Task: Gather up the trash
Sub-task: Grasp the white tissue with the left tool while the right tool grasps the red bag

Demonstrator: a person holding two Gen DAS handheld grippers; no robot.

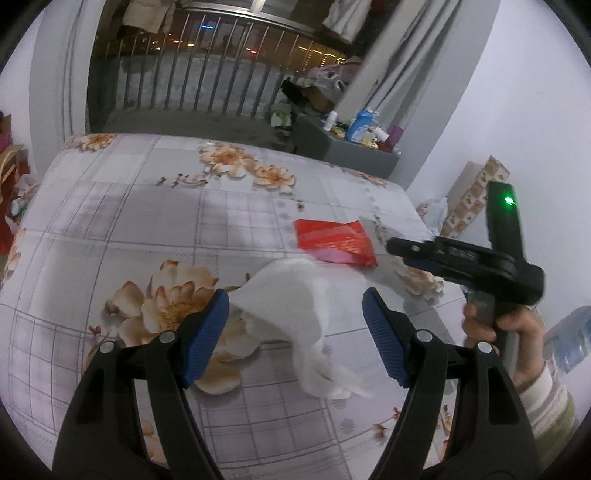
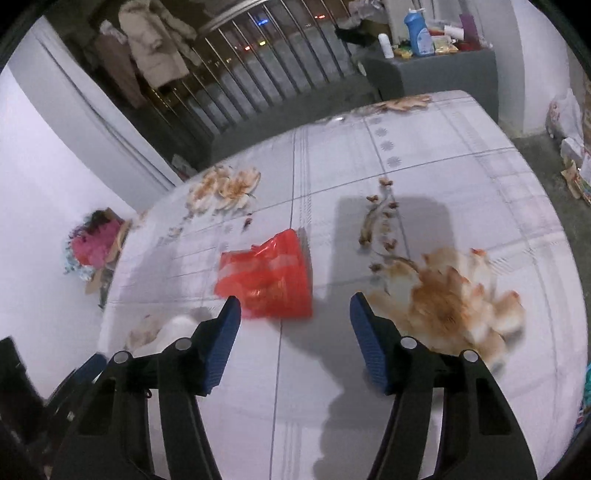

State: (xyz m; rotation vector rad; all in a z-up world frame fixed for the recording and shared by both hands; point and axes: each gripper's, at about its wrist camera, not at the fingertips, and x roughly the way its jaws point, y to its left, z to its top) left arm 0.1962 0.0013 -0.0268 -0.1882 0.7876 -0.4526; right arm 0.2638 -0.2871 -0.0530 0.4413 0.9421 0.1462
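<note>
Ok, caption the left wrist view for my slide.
Open left gripper frames a crumpled white tissue on the floral bedsheet, red plastic bag beyond.

No legible text in either view. Red plastic bag (image 2: 266, 275) on the bed: pale band and gold marks, too blurred to read. Blue bottle (image 2: 417, 31) on the grey cabinet (image 2: 436, 70): label present, wording not resolvable. Patterned box (image 1: 476, 195) by the wall: motifs only.
</note>
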